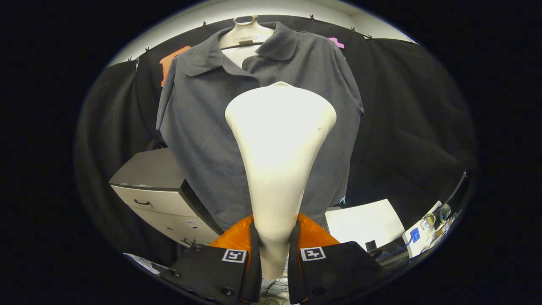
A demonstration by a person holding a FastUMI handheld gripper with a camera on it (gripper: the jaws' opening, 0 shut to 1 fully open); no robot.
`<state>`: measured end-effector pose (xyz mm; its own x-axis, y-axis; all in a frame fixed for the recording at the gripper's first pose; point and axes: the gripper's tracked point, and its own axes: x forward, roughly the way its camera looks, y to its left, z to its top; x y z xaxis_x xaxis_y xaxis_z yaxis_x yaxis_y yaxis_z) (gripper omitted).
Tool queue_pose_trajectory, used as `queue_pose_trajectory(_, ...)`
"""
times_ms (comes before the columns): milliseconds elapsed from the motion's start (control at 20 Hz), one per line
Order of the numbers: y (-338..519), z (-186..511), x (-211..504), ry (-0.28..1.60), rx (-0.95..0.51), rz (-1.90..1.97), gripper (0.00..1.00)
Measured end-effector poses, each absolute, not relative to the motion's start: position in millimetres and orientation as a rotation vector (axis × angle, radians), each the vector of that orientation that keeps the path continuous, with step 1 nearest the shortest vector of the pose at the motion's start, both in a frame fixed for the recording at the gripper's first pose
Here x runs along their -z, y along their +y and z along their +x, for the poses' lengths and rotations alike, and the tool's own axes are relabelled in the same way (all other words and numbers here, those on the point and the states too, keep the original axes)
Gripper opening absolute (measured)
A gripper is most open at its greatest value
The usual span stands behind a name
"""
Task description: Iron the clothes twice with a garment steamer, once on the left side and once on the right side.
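Nearest of all, the hand-held gripper (273, 254) has both fingers pressed against the narrow neck of a cream-white, glossy plastic garment steamer (279, 144), pinching it upright between them. From that slim neck the steamer widens upward into a broad, rounded, fan-shaped head, brightly lit and smooth. Its head stands in front of the chest of a dark grey, short-sleeved polo shirt (203, 127); whether the two touch I cannot tell. That shirt hangs on a pale plastic hanger (245, 31) with its collar open and its cloth falling fairly flat, with soft folds at the sleeves. Beside the shirt's lower hem stands a grey-topped cabinet with pale drawers (156, 190). On the other side lies a flat white board (364, 222) near a small white device with cables (423, 233).
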<state>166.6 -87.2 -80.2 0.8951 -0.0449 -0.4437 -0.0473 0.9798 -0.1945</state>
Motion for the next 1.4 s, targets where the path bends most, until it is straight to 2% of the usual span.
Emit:
queue_pose_trajectory(200,-83.6,184.6,40.6,0.407,-0.028,-0.227,0.32)
queue_pose_trajectory(650,-90.4,231.5,4.6,0.370,-0.070,-0.233,0.32)
queue_pose_trajectory(1050,-120.0,271.9,6.3,0.400,-0.050,-0.215,0.33)
queue_pose_trajectory(1400,-137.6,284.8,35.6,0.449,-0.085,-0.207,0.33)
